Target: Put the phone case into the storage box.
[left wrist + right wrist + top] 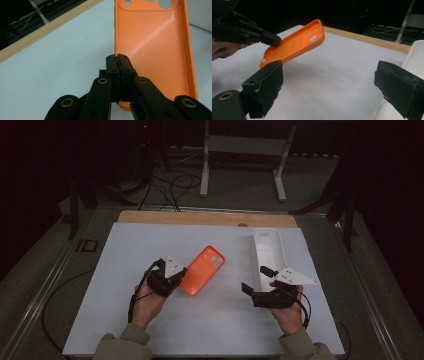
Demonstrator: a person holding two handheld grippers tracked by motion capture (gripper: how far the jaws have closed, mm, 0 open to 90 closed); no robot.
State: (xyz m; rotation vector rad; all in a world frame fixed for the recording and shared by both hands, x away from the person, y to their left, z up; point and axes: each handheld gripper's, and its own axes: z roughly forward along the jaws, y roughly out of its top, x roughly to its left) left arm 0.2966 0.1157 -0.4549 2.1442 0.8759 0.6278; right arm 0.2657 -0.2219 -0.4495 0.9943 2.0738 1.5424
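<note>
— Two grippers up front?
— Yes — left gripper (117, 61) pinches the orange phone case (202, 270) by its rim, lifted tilted above the white table (220, 320). Right gripper (329, 87) spread, holding nothing. Beyond it, a white tray (268, 252).

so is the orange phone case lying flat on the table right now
No: in the right gripper view the orange phone case hangs tilted above the white table, pinched at one edge by the left gripper.
</note>
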